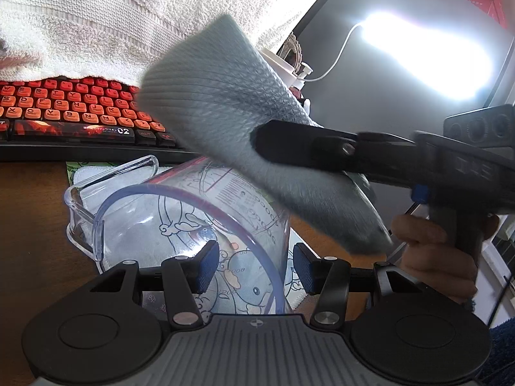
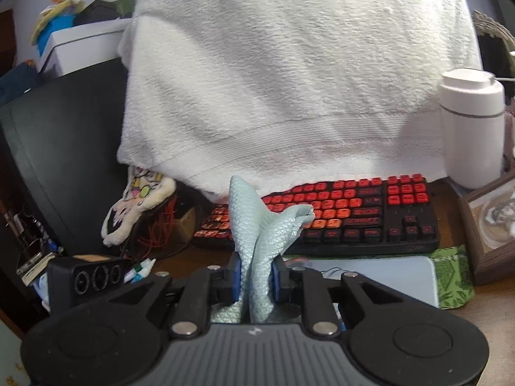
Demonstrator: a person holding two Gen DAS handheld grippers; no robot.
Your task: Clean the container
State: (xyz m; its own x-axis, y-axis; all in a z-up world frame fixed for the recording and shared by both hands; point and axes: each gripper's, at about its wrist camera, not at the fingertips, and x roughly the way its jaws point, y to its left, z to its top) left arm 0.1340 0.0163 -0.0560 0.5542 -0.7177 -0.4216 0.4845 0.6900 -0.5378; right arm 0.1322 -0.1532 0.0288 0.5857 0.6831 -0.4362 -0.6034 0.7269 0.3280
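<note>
A clear measuring cup (image 1: 180, 222) with printed scale marks and a handle lies tilted on a cartoon-print mat (image 1: 231, 276), its mouth towards the left wrist camera. My left gripper (image 1: 256, 268) is open; its blue pads (image 1: 206, 267) straddle the cup's right wall with a visible gap on the inner side. My right gripper (image 2: 256, 276) is shut on a grey-green textured cloth (image 2: 257, 225). In the left wrist view that cloth (image 1: 219, 96) hangs blurred just above and behind the cup, pinched by the right gripper (image 1: 260, 135), with a person's hand (image 1: 431, 254) on its handle.
A red-and-black keyboard (image 2: 347, 215) lies behind the mat, partly under a draped white towel (image 2: 289, 80). A white bottle (image 2: 470, 128) and a picture frame (image 2: 489, 222) stand at the right. A bright lamp (image 1: 425, 58) glares upper right. Cables and clutter fill the left (image 2: 154, 228).
</note>
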